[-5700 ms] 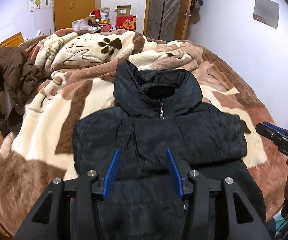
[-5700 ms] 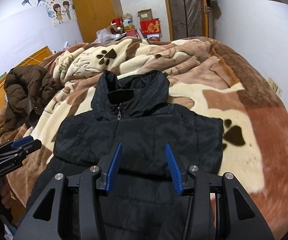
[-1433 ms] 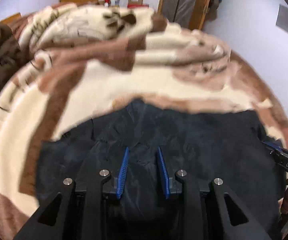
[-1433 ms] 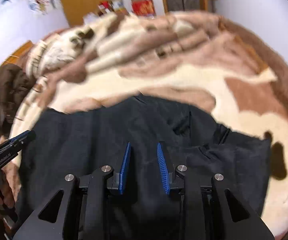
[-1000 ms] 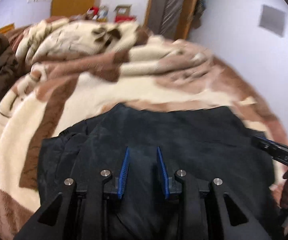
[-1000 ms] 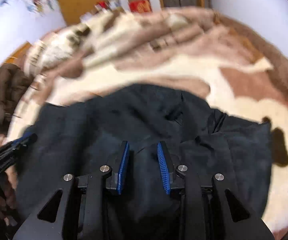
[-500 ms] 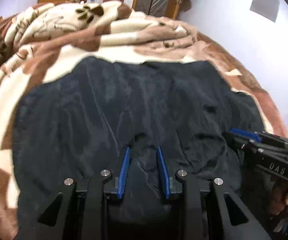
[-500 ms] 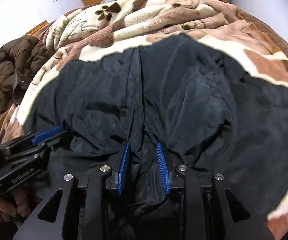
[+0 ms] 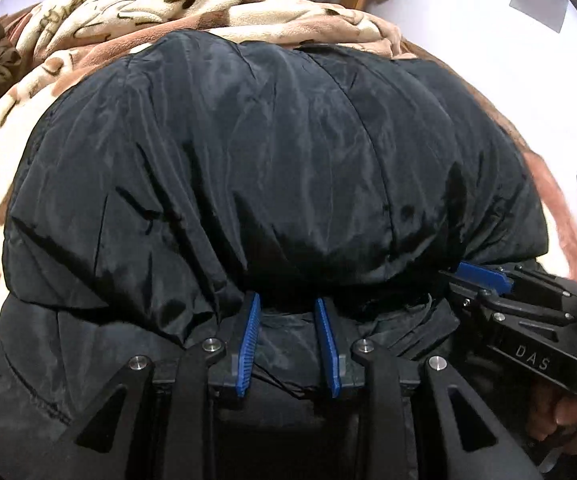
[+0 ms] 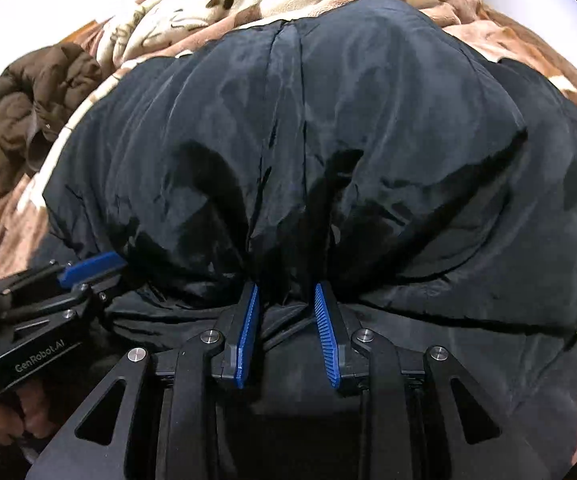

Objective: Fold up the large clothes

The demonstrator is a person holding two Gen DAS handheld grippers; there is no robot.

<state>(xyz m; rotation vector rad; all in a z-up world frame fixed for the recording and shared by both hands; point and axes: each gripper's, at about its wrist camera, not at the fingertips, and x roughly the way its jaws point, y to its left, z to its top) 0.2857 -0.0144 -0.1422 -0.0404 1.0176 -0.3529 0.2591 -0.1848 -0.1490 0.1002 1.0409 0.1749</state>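
Observation:
A black puffer jacket (image 9: 272,152) lies on the bed, its far part folded back toward me into a thick bulging roll; it also fills the right wrist view (image 10: 328,128). My left gripper (image 9: 288,304) is shut on the jacket's bunched edge at the near side. My right gripper (image 10: 284,292) is shut on the same edge further right. Each gripper shows in the other's view: the right one at the right (image 9: 484,276), the left one at the left (image 10: 88,266). The collar and zip are hidden under the fold.
A cream and brown paw-print blanket (image 9: 192,4) covers the bed. A brown puffer coat (image 10: 36,100) is heaped at the left side. A wardrobe, boxes and a door stand beyond the bed's far end. A white wall runs along the right.
Both grippers closed on the jacket's far part and drew it back toward me. The collar end now lies folded over the lower body as a bulging roll.

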